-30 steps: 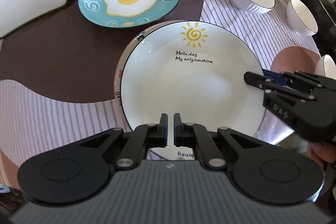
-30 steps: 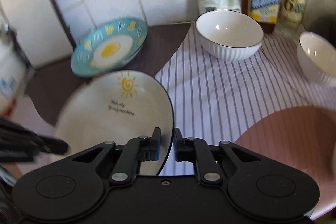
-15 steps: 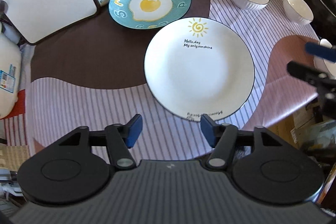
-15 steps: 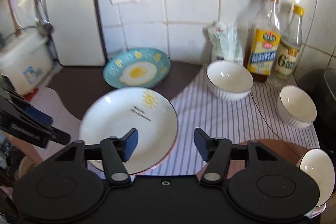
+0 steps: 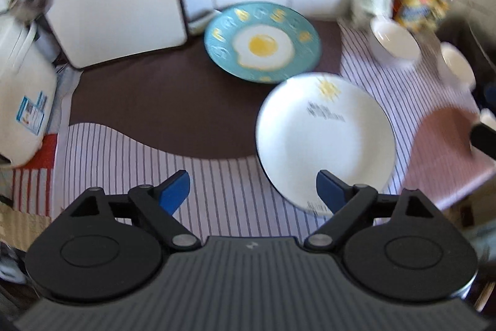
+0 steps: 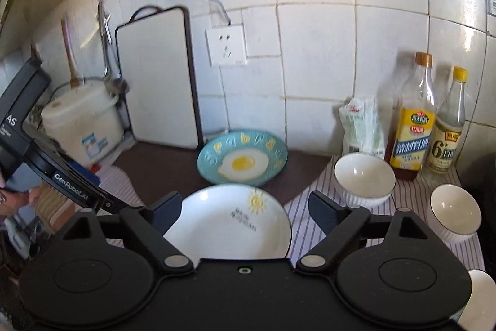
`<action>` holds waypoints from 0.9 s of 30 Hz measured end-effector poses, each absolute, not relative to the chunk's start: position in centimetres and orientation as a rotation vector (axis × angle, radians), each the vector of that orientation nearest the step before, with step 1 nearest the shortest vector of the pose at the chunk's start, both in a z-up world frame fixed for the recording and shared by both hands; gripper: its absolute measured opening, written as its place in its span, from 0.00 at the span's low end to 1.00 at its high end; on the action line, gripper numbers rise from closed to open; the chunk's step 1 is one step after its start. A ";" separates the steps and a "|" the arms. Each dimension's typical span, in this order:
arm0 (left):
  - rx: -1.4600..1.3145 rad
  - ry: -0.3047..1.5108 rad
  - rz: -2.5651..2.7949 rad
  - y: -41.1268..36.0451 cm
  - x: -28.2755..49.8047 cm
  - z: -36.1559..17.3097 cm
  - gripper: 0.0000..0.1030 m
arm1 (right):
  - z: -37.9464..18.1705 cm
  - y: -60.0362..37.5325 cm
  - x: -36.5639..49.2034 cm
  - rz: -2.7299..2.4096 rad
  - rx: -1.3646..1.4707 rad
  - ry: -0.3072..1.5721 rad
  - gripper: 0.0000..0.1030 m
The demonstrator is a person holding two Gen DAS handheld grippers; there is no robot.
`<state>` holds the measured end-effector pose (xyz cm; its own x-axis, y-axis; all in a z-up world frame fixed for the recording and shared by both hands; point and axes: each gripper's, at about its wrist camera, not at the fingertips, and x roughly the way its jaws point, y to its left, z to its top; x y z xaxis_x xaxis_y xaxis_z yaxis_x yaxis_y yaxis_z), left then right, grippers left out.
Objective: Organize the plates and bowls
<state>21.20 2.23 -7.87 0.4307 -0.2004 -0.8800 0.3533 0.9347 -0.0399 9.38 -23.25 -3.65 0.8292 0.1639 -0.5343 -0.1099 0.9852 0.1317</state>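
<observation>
We saw a round, shiny white plate (image 6: 229, 225) with a little yellow sun lying flat on the striped cloth (image 5: 130, 157). Just behind it sat a round blue plate (image 5: 262, 41) with a fried egg picture, on the dark brown mat (image 5: 155, 101). Two smooth white bowls (image 6: 364, 180) stood near the glass bottles (image 6: 412, 123). Our left gripper (image 5: 249, 186) hung above the cloth with its blue fingers spread wide, holding nothing. Our right gripper (image 6: 245, 208) was up over the white plate, spread wide too.
</observation>
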 end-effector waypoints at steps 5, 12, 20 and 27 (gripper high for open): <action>-0.008 0.984 -0.311 4.5 23.9 -9.9 0.86 | -5.9 -24.8 11.5 0.065 0.161 0.497 0.92; -0.167 0.939 -0.281 5.9 29.8 -13.0 0.86 | -9.7 -26.5 18.2 0.094 0.340 0.646 0.92; -0.117 0.961 -0.277 3.9 36.7 -16.8 0.84 | -13.5 -26.9 26.3 0.043 0.534 0.800 0.89; 0.008 0.990 -0.317 1.9 40.9 -20.3 0.69 | -17.5 -27.1 31.7 -0.068 0.698 0.904 0.78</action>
<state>40.90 1.93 -20.28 0.5066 -0.2589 -0.8224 0.2663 0.9542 -0.1363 31.70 -27.13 -17.49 0.6320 0.2281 -0.7407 0.3370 0.7797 0.5277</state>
